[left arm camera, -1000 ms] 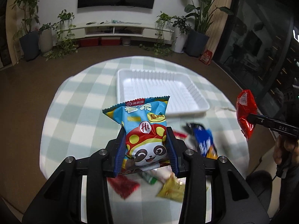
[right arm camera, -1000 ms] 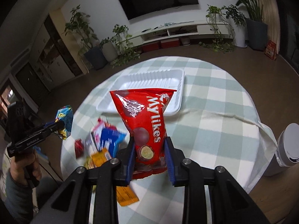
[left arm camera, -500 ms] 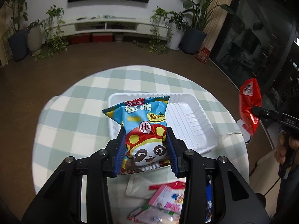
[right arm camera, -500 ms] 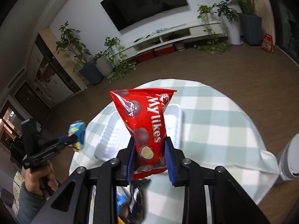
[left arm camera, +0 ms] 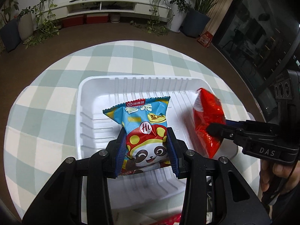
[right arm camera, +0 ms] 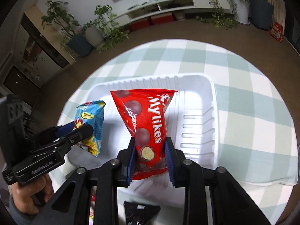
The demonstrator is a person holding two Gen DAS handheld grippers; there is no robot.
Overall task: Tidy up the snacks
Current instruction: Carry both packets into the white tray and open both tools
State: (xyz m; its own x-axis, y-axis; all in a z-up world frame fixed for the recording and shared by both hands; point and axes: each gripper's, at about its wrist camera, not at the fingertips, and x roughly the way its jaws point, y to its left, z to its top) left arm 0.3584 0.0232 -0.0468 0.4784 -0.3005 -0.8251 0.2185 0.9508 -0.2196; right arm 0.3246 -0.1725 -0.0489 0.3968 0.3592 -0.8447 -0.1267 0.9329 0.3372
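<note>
Snacks hang over the white tray (left arm camera: 97,86) on our checked bench (left arm camera: 46,97): our left gripper (left arm camera: 146,146) has its jaws clamped on the blue panda packet (left arm camera: 144,123), our right gripper (right arm camera: 150,155) on the red Mylikes bag (right arm camera: 148,123) (both upright).

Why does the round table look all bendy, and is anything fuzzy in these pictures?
Left wrist view: the fisheye lens bulges the checked tablecloth and darkens the corners; the blue panda snack bag is sharp. Right wrist view: the same bulge; the red Mylikes bag is sharp with shiny glare streaks; the white tray looks very bright, and the dark packet at the bottom edge is fuzzy.
</note>
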